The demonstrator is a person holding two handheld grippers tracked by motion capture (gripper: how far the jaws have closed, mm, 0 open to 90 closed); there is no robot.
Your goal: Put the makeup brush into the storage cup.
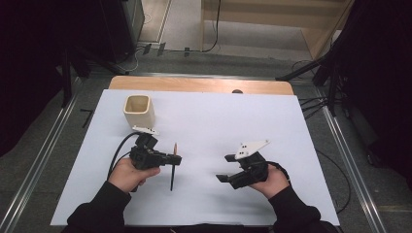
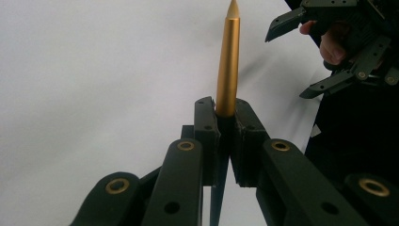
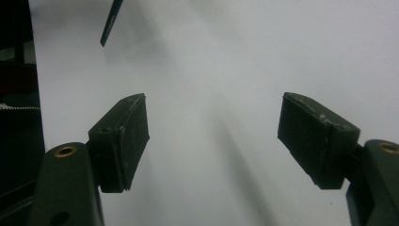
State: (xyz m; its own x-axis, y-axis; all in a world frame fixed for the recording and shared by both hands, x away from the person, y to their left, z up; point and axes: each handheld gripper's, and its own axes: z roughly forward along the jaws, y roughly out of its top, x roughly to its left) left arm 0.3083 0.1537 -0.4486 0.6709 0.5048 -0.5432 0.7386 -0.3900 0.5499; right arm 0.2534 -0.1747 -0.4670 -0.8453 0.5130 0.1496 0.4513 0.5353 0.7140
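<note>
A slim pen (image 1: 172,171) with a dark body and a gold end (image 2: 228,66) stands between the jaws of my left gripper (image 1: 178,159), which is shut on it just above the white sheet. In the left gripper view the gold part rises from the closed pads of my left gripper (image 2: 226,117). My right gripper (image 1: 225,168) sits to the right of the pen, apart from it, open, with nothing between its jaws. In its own view the right gripper (image 3: 214,127) has its jaws wide over bare paper, and the pen's dark end (image 3: 111,23) shows at the top left.
A cream square cup (image 1: 139,110) stands upright at the back left of the white sheet (image 1: 218,121), just beyond my left gripper. The wooden table edge (image 1: 204,85) runs along the far side. My right gripper (image 2: 284,66) also appears at the top right of the left gripper view.
</note>
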